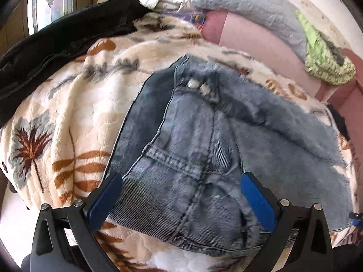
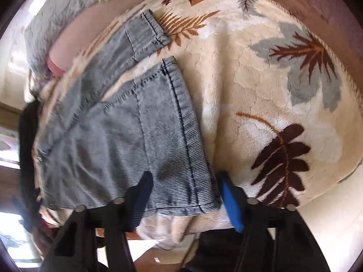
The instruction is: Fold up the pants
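Note:
Washed blue denim pants (image 1: 195, 149) lie on a cream leaf-print blanket (image 1: 74, 113). In the left wrist view the waist end with two metal buttons (image 1: 198, 86) points away. My left gripper (image 1: 181, 195) is open, its blue pads either side of the near denim edge. In the right wrist view the two leg hems (image 2: 158, 104) lie side by side on the blanket (image 2: 261, 90). My right gripper (image 2: 183, 195) is open, its fingers straddling the near corner of the closer leg.
A black garment (image 1: 56, 45) lies at the blanket's far left. A grey quilted pillow (image 1: 254, 11), a pink sheet (image 1: 256, 43) and a green patterned cloth (image 1: 324, 61) lie behind. A window (image 1: 50, 2) is at the far left.

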